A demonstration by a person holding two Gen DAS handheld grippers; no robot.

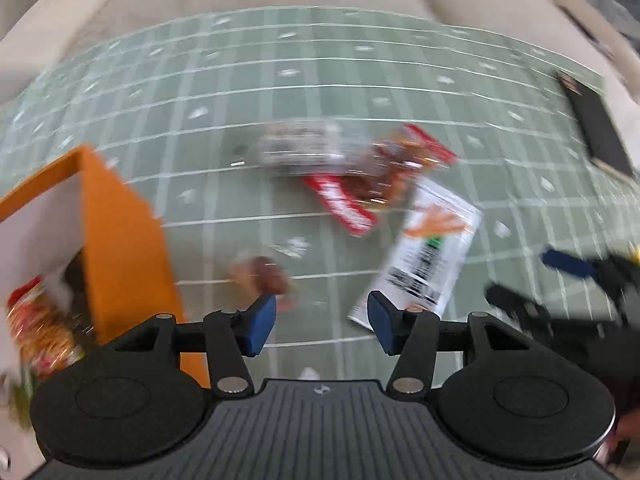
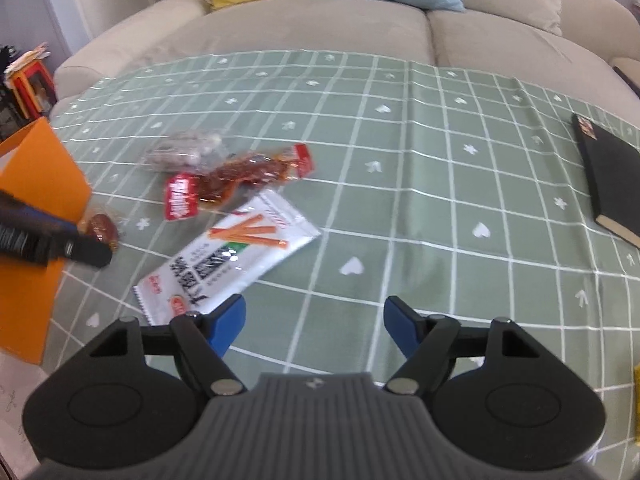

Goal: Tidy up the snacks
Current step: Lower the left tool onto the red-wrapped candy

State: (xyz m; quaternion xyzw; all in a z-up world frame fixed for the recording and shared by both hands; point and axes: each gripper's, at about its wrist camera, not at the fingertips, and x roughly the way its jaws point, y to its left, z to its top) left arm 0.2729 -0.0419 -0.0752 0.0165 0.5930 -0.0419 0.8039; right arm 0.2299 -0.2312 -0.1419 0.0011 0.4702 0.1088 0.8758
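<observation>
Several snack packs lie on a green checked tablecloth (image 2: 400, 184): a white pack with orange sticks (image 2: 232, 256) (image 1: 428, 252), a red spicy-strip pack (image 2: 224, 184) (image 1: 360, 184), a clear pack of dark pieces (image 2: 184, 152) (image 1: 300, 146), and a small brown wrapped snack (image 2: 102, 228) (image 1: 262, 274). An orange box (image 1: 120, 248) (image 2: 36, 208) at the left holds a red snack pack (image 1: 40, 328). My left gripper (image 1: 322, 320) is open and empty just in front of the small brown snack. My right gripper (image 2: 314, 324) is open and empty, near the white pack's corner.
A black book (image 2: 608, 180) (image 1: 596, 128) lies at the right edge of the cloth. A beige sofa (image 2: 320, 28) with yellow and blue cushions stands behind the table. The left view is motion-blurred. The right gripper shows at the right of the left wrist view (image 1: 568, 280).
</observation>
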